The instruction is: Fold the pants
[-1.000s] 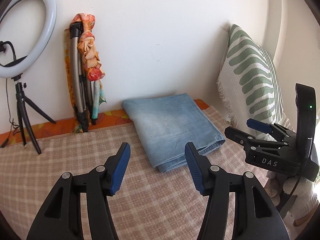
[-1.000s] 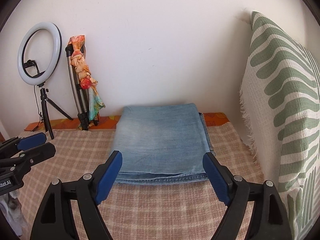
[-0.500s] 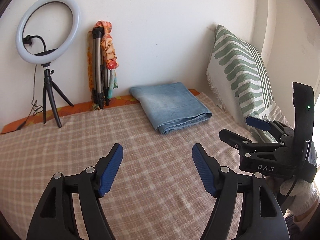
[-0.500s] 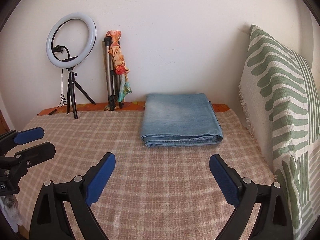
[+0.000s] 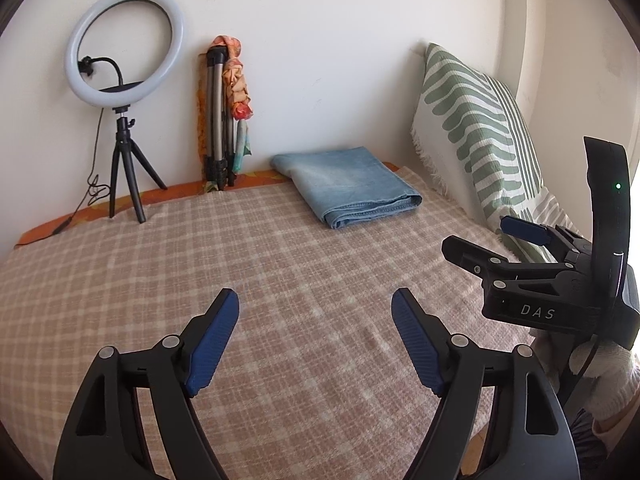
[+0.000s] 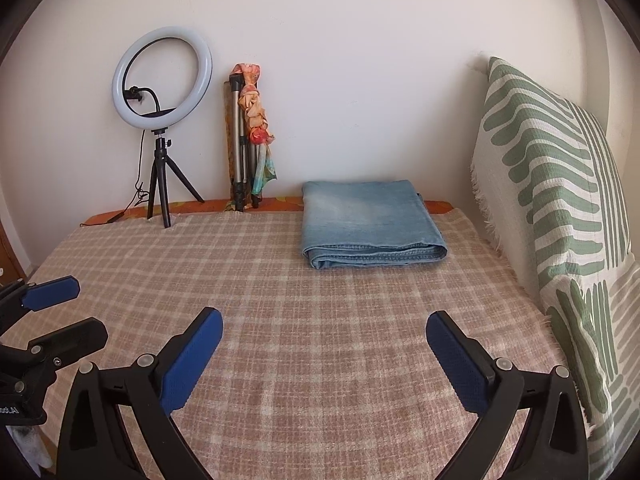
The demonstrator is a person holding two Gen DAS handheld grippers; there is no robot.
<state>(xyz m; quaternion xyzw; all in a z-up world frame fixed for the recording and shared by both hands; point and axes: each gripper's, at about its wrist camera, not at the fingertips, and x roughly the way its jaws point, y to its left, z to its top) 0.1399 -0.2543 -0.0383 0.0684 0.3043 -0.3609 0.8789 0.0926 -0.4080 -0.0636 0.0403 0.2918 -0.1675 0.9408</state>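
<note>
Left wrist view: my left gripper (image 5: 315, 320) is spread wide, blue pads (image 5: 212, 344) empty, hovering above the checked blanket (image 5: 280, 280) with nothing between the fingers. Folded pants (image 5: 348, 186), light blue denim, lie flat at the far end of the blanket, near the wall, well apart from my fingertips. Stacked fold edges face toward me. Green-striped pillow (image 5: 472, 128) leans upright just beside the pants on the right. Ring light (image 5: 124, 46) on a small black tripod stands far left; a folded tripod (image 5: 218, 120) with an orange patterned cloth (image 5: 238, 80) tied on it leans on the wall between ring light and pants. My right gripper (image 5: 484, 240) shows at the right edge, side-on, jaws apart, holding nothing; a white-gloved hand (image 5: 600, 380) is under it.

Right wrist view: my right gripper (image 6: 324, 328) is wide apart too, pads (image 6: 188, 364) bare, over the near part of the blanket (image 6: 320, 320). Pants (image 6: 370, 222) sit straight ahead at the far side, a neat rectangle, back edge up against the orange strip (image 6: 192, 206) along the wall, thick folded edge toward me. Well apart from both grippers. Pillow (image 6: 560, 200) fills the right side, near the pants, can't tell if touching. Ring light (image 6: 162, 76) and leaning tripod (image 6: 240, 140) with cloth (image 6: 256, 108) stand left of the pants by the wall. My left gripper (image 6: 64, 312) pokes in at the left edge, fingers parted, empty.
</note>
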